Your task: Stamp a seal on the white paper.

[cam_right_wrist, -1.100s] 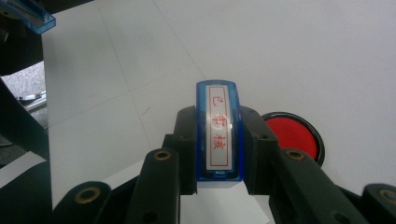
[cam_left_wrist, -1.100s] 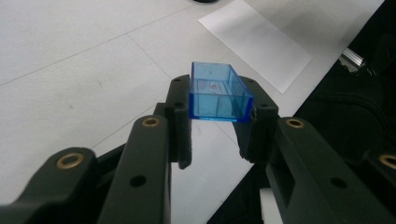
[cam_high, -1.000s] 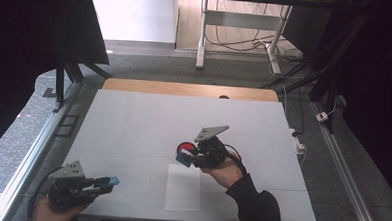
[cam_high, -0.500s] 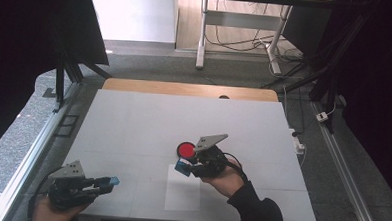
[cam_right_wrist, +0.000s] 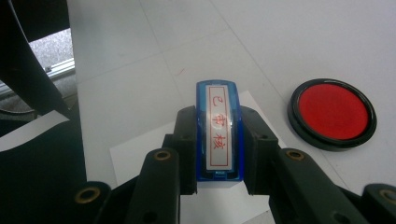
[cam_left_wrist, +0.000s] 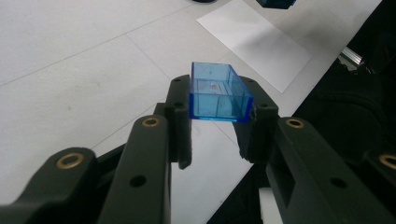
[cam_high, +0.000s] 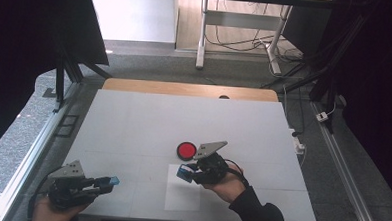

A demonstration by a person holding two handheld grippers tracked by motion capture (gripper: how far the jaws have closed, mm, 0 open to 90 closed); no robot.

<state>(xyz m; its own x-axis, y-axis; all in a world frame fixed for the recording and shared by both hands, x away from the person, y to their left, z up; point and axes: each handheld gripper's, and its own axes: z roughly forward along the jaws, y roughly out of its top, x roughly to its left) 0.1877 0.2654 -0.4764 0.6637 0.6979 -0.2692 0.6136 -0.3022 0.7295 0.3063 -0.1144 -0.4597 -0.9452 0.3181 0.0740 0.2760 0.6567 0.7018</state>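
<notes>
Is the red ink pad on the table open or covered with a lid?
Open. The ink pad shows its bare red surface inside a black rim, with no lid on it, beside the stamp held in the right gripper.

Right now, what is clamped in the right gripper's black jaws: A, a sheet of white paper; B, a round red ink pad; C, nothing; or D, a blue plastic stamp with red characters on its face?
D: the right gripper is shut on the blue plastic stamp; the round red ink pad lies apart on the table.
</notes>
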